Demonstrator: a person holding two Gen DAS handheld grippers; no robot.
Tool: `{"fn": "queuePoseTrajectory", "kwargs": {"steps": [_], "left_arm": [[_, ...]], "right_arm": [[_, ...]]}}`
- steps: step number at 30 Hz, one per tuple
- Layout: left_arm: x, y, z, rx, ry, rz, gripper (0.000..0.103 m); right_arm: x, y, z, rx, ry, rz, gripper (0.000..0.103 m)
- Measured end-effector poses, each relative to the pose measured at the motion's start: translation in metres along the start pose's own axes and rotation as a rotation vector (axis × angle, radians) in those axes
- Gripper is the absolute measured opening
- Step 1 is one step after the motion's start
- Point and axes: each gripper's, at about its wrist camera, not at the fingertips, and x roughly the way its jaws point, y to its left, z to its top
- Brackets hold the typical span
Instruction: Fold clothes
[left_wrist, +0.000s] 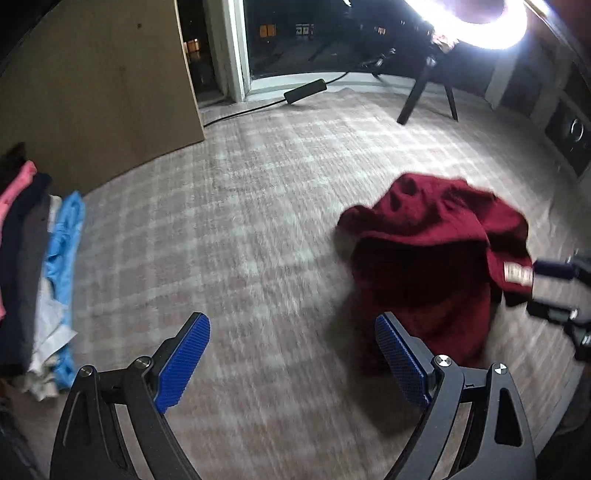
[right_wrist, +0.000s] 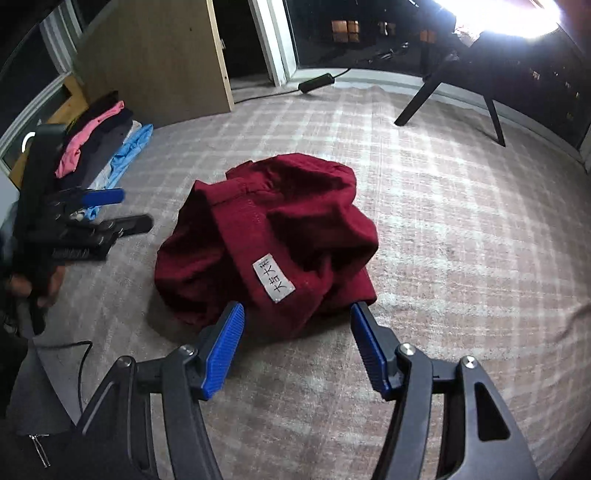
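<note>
Currently both the left gripper (left_wrist: 291, 354) and right gripper (right_wrist: 297, 347) are hovering with jaws spread and empty, so each should be pinching a separate edge of the crumpled red garment (right_wrist: 266, 236) to spread it flat on the rug (right_wrist: 443, 240).

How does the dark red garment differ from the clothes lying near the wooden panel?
The dark red garment lies alone in a crumpled heap in the middle of the carpet; the clothes by the wooden panel lie flat, overlapping in a row. The red garment is one colour with a white label; the row mixes pink, dark and light blue. Both rest on the carpet, and neither is held.
</note>
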Motion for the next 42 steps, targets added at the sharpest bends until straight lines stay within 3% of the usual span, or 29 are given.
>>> {"fn": "queuePoseTrajectory", "kwargs": {"steps": [4,5,6,7,8,9,10,11,15,18,19,22,26,31,34,37,42], "left_arm": [[0.023,-0.014,0.015,0.048,0.039,-0.057,0.091],[0.03,-0.021,0.017,0.071,0.054,-0.06,0.089],[0.035,-0.026,0.019,0.087,0.065,-0.064,0.088],[0.038,-0.031,0.02,0.097,0.069,-0.071,0.078],[0.04,-0.033,0.021,0.098,0.077,-0.08,0.052],[0.04,-0.033,0.022,0.09,0.089,-0.091,0.035],[0.041,-0.033,0.023,0.082,0.101,-0.102,0.004],[0.04,-0.032,0.024,0.07,0.11,-0.106,0.002],[0.004,-0.022,0.031,0.017,0.062,-0.159,0.002],[-0.04,-0.023,0.033,0.075,-0.034,-0.142,0.002],[-0.054,-0.023,0.034,0.087,-0.058,-0.143,0.002],[-0.095,-0.021,0.036,0.091,-0.094,-0.148,0.002],[-0.164,-0.016,0.034,0.161,-0.167,-0.113,0.002],[-0.227,-0.004,0.027,0.237,-0.237,0.022,0.002],[-0.211,0.003,0.036,0.242,-0.215,0.067,0.004],[-0.163,0.0,0.032,0.224,-0.108,-0.003,0.007],[-0.088,-0.037,-0.012,0.25,0.071,-0.102,0.018]], "right_arm": [[0.021,-0.008,0.011,0.048,0.014,0.018,0.056],[0.023,-0.011,0.013,0.07,0.009,0.033,0.05],[0.026,-0.015,0.015,0.092,0.004,0.047,0.033],[0.025,-0.018,0.018,0.105,0.001,0.054,0.026],[0.024,-0.021,0.02,0.115,-0.001,0.056,0.026],[0.02,-0.024,0.022,0.119,-0.009,0.05,0.021],[0.016,-0.027,0.025,0.12,-0.02,0.04,0.016],[0.011,-0.029,0.027,0.125,-0.03,0.033,0.016],[-0.033,-0.037,0.041,0.144,-0.13,0.038,0.011],[-0.068,-0.032,0.051,0.119,-0.195,0.03,0.011],[-0.078,-0.029,0.053,0.116,-0.215,0.033,0.006],[-0.104,-0.02,0.059,0.109,-0.244,0.051,0.005],[-0.154,0.001,0.062,0.03,-0.276,0.047,0.005],[-0.204,0.023,0.068,-0.046,-0.33,-0.031,0.005],[-0.188,0.01,0.081,-0.047,-0.309,-0.095,0.005],[-0.129,-0.013,0.084,-0.027,-0.186,-0.168,0.005],[-0.068,-0.067,0.049,0.059,-0.045,-0.281,0.005]]}}
